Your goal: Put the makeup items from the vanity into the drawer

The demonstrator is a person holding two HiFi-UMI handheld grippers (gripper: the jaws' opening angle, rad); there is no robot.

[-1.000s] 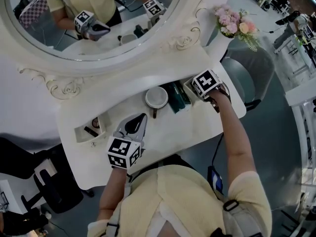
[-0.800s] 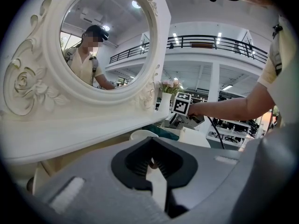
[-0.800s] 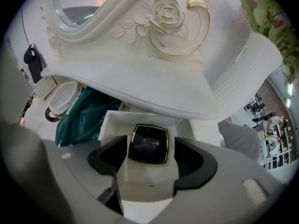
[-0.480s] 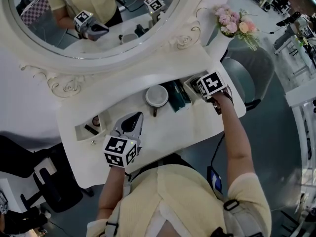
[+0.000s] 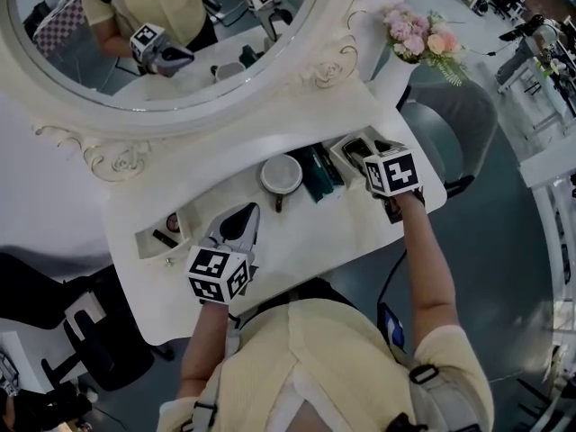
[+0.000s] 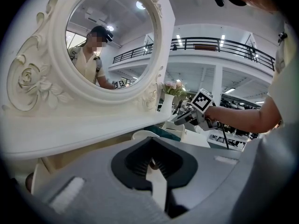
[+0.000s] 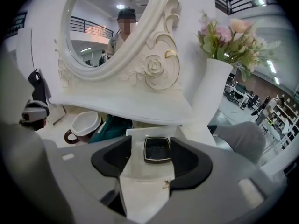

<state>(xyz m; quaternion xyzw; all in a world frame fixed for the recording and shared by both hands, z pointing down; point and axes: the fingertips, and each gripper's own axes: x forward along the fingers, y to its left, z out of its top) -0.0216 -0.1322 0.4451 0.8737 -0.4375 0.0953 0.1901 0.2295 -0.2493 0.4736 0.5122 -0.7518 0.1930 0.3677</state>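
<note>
Right gripper (image 7: 150,144) hangs just above the right drawer (image 7: 140,185) with its two jaws wide apart. They have just been closing a little, and they press on nothing. Between them, in the right gripper view, one black compact (image 7: 157,150) lies flat on the white bottom of this drawer, apart from both pads.

The left gripper (image 6: 152,164) is over the front part of the vanity top (image 5: 297,241). Its jaws are fully together and I see nothing gripped in them. Just beside it the left drawer (image 5: 144,243) is also pulled out, so two drawers are open. In this one I count two small dark things (image 5: 166,238), too small to name.

Further back on the vanity top stands one white cup (image 5: 282,175) with a dark handle. Just beside it lies one teal thing (image 5: 317,171); what it is I cannot tell.

Behind them rises one oval mirror (image 5: 162,25) in a carved white frame. It reflects a person in a pale yellow top and both grippers. At the right end stands one white vase (image 7: 212,90) with pink flowers (image 7: 224,34). Beyond the vanity is one grey chair (image 5: 450,124).
</note>
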